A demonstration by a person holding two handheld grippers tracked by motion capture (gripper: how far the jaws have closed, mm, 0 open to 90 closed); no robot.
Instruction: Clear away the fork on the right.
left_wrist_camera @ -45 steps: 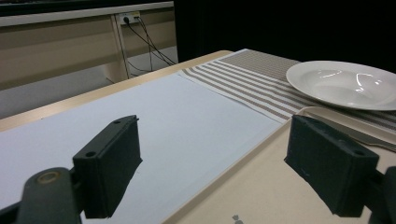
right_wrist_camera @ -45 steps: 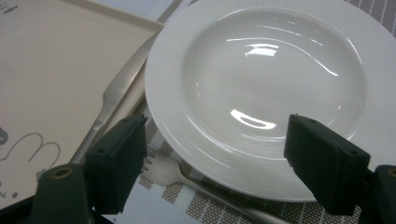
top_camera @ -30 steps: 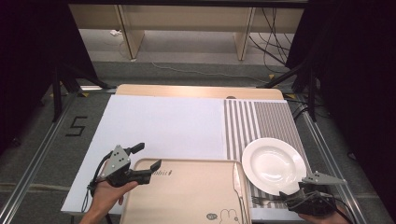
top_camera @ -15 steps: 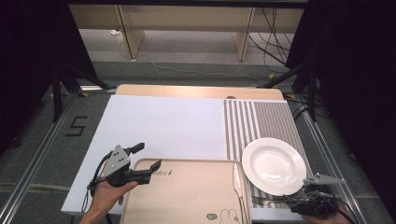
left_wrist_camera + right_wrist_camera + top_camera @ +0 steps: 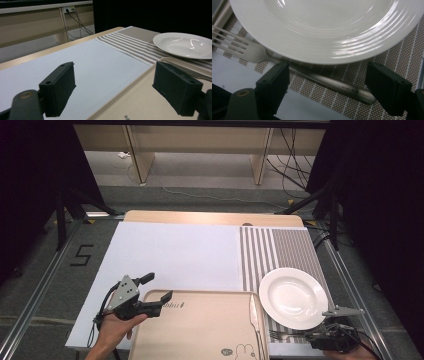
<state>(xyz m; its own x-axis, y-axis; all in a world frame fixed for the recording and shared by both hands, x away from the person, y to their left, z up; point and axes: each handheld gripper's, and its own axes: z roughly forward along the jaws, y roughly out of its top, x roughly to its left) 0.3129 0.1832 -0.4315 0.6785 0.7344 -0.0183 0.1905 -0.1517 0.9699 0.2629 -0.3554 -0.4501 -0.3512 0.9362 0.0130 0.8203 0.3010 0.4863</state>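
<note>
A white plate [image 5: 292, 297] rests on the striped placemat [image 5: 280, 250] at the right. A metal fork [image 5: 280, 335] lies just in front of it, partly under its near rim. My right gripper [image 5: 312, 338] is at the near right edge, open. In the right gripper view the fork handle [image 5: 329, 83] runs across between the jaws of the right gripper [image 5: 332, 93], below the plate [image 5: 324, 30]. My left gripper [image 5: 159, 287] is open at the far left corner of the beige tray [image 5: 200, 330]. One jaw of the left gripper [image 5: 117, 92] is over the white mat [image 5: 82, 65], the other over the tray [image 5: 140, 100].
A knife [image 5: 254, 315] lies along the tray's right edge, the knife [image 5: 192, 72] near the plate [image 5: 185, 45]. The white mat [image 5: 175, 255] covers the table's left and middle. Shelving legs and cables stand on the floor beyond the far edge.
My right gripper has shifted slightly toward the near edge, down by the fork. The left gripper has not moved.
</note>
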